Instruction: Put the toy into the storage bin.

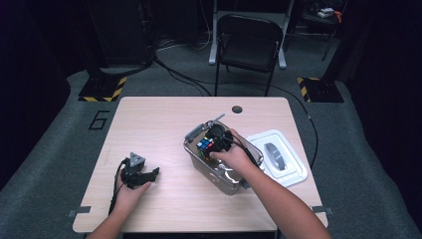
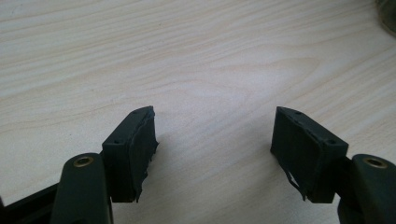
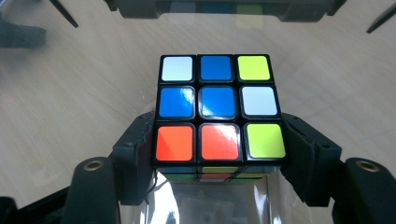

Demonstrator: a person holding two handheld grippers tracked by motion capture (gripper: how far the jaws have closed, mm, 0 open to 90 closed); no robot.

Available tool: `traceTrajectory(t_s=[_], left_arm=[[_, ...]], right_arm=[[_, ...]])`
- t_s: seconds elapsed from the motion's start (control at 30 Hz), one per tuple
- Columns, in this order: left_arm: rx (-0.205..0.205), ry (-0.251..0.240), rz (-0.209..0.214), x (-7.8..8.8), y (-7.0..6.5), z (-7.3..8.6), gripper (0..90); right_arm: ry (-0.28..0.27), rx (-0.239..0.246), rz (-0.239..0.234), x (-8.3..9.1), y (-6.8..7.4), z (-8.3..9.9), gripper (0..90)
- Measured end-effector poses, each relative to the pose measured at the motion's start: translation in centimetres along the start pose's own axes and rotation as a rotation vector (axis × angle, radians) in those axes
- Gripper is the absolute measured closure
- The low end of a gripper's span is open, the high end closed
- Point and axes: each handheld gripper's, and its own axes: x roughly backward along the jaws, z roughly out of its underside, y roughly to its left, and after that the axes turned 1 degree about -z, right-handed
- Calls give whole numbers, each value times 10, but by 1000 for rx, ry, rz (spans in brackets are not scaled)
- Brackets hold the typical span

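Mid-placement: right gripper (image 3: pixel 219 154) clamped on the puzzle cube (image 3: pixel 218 109), fingers (image 3: pixel 135 154) pressing 2 opposite sides, held inside the clear container (image 1: pixel 219 169) on the desk (image 1: pixel 159 124). Left gripper (image 2: pixel 215 149) resting apart, half open, empty. Next, probably: lower cube to the container floor, release, withdraw upward.

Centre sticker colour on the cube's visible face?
Blue, on the cube; the right gripper view shows it best.

I see the box (image 1: pixel 219 172) on the table (image 1: pixel 164 119), right of centre, with the cube (image 1: pixel 205 145) inside it between my right gripper's (image 1: pixel 220 144) jaws. The lid (image 1: pixel 278 157) lies just right of the box. My left gripper (image 1: pixel 139 174) rests on the table, well left.
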Motion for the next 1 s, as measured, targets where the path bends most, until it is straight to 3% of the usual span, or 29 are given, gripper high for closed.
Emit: traceTrajectory(t_s=[1.0], left_arm=[[0, 0, 0, 0, 0, 0, 306]], right_arm=[[23, 15, 4, -9, 2, -1, 338]])
